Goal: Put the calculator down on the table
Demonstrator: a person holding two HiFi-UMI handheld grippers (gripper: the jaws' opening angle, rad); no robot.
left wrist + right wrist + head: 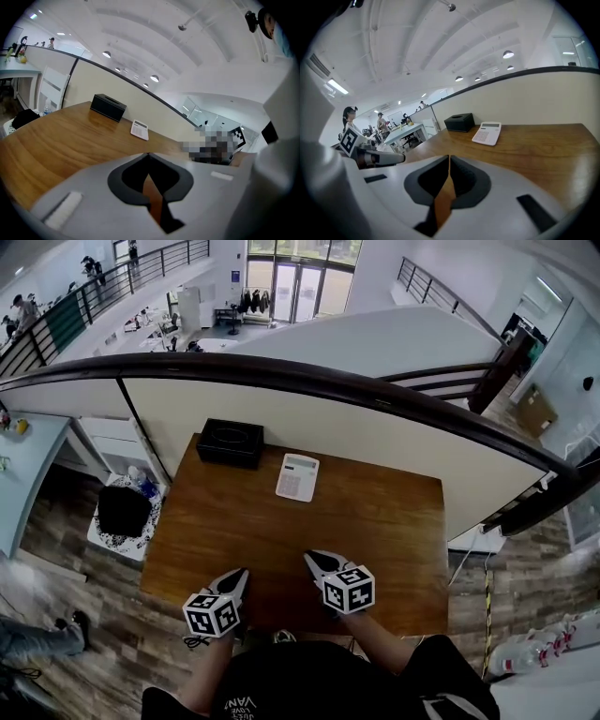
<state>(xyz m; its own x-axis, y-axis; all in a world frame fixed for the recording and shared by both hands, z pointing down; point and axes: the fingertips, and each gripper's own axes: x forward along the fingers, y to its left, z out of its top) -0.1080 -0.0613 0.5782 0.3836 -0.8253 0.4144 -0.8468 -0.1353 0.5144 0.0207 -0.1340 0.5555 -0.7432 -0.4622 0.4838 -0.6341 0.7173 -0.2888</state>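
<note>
In the head view we find the calculator [297, 476] lying flat on the counter [281, 549] beside a black box [230, 442], so we judge it placed; the left gripper view shows the left claw [148, 155] together and empty, the right gripper view the right claw [449, 157] likewise.

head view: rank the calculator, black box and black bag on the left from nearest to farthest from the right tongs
1. calculator, middle of the table, straight ahead
2. black box, far edge, ahead and left
3. black bag, off the left side, lower down
</note>
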